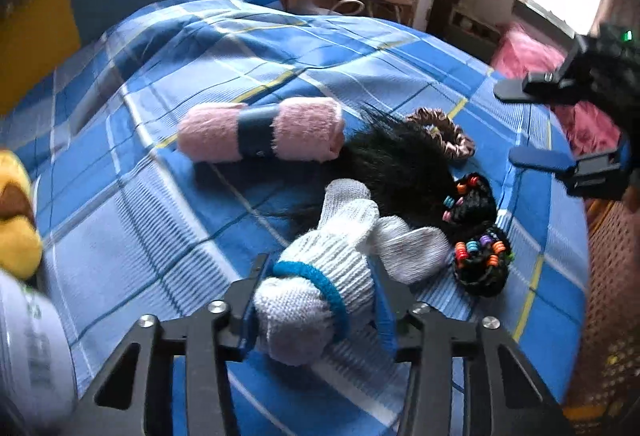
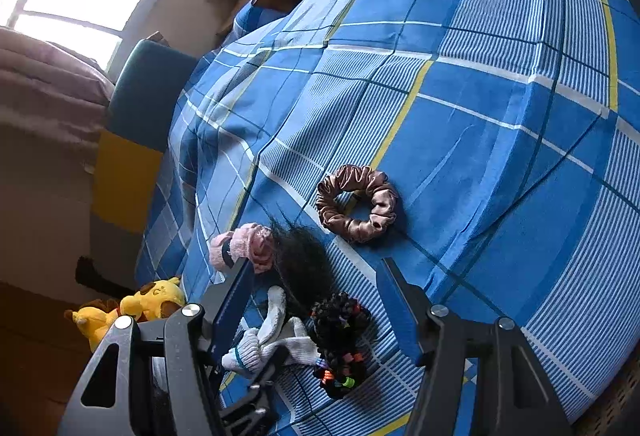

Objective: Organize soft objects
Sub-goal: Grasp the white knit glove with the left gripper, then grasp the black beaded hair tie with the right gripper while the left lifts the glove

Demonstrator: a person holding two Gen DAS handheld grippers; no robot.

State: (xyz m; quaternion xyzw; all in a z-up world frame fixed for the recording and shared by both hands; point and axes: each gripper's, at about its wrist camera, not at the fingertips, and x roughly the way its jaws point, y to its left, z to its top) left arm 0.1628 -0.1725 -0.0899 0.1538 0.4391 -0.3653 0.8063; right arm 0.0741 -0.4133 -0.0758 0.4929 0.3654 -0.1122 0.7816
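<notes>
The left gripper (image 1: 316, 300) pinches a white knitted cotton glove bundle bound by a teal elastic band (image 1: 320, 276), its jaws pressed into the cuff end low at six o'clock in the left wrist view, on the blue plaid bedsheet (image 1: 200, 76). The bundle looks light, squashy and loose-fingered — best held at the banded waist, where the knit is compact and should not slip free. At eleven o'clock lies a rolled pink fluffy towel strapped with a dark band (image 1: 260, 130); a black fibrous hairpiece (image 1: 396, 164) and a brown satin scrunchie (image 1: 444, 132) sit at one o'clock. Two black braided hair ties with coloured beads (image 1: 480, 256) rest just beside the glove at three o'clock. The right gripper (image 2: 316, 300) hovers above — jaws spread, holding nothing.
</notes>
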